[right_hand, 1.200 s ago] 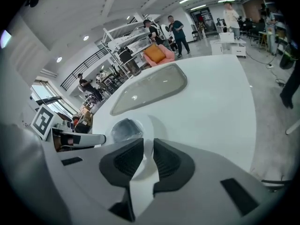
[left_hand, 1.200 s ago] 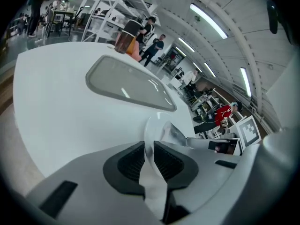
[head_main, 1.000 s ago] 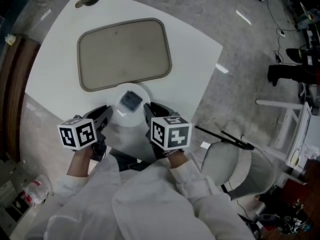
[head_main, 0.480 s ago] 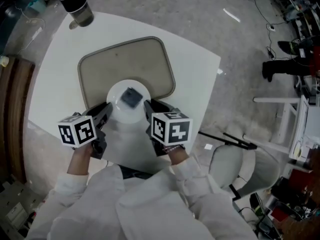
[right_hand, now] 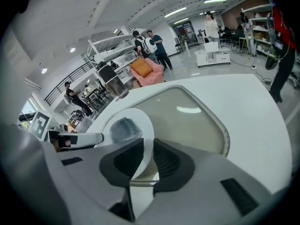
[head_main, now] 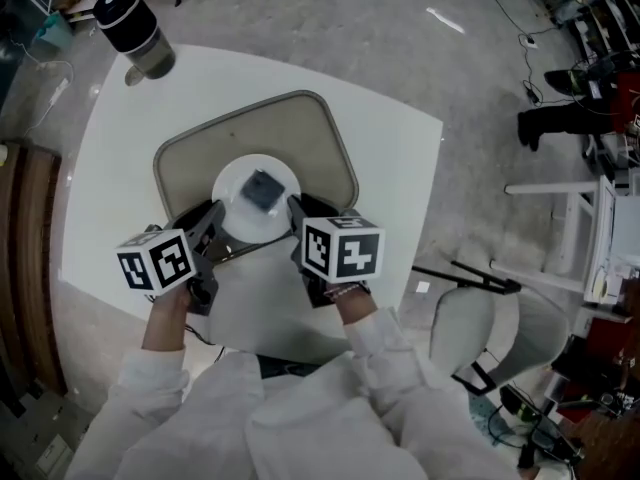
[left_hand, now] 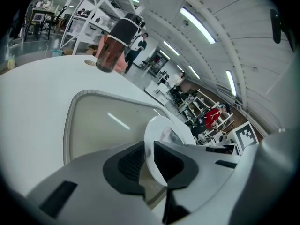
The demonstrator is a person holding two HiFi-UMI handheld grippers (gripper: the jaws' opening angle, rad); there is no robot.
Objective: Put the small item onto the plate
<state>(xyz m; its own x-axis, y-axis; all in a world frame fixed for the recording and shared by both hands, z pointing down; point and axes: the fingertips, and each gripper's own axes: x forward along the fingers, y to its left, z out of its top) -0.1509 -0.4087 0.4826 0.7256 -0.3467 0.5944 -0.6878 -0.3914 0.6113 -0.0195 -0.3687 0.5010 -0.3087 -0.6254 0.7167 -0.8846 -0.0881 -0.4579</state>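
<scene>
A white round plate [head_main: 238, 215] hangs over the near part of the beige tray [head_main: 300, 128], held by both grippers. A small grey wrapped item [head_main: 263, 189] lies on the plate. My left gripper [head_main: 213, 215] is shut on the plate's left rim, the right gripper [head_main: 297, 209] on its right rim. In the left gripper view the plate's edge [left_hand: 157, 130] runs between the dark pads [left_hand: 131, 161], with the item [left_hand: 171, 136] beyond. In the right gripper view the rim [right_hand: 143, 125] is pinched the same way, the item [right_hand: 124, 128] on top.
The tray rests on a white table [head_main: 400, 158]. A dark-lidded bottle [head_main: 135, 33] stands at the table's far left corner. A grey chair [head_main: 490, 338] is off the table's right side. Shelves and people are far behind.
Both grippers have carried the plate with the item away from the table's near edge and over the tray. Their grip on the rim has not altered.
</scene>
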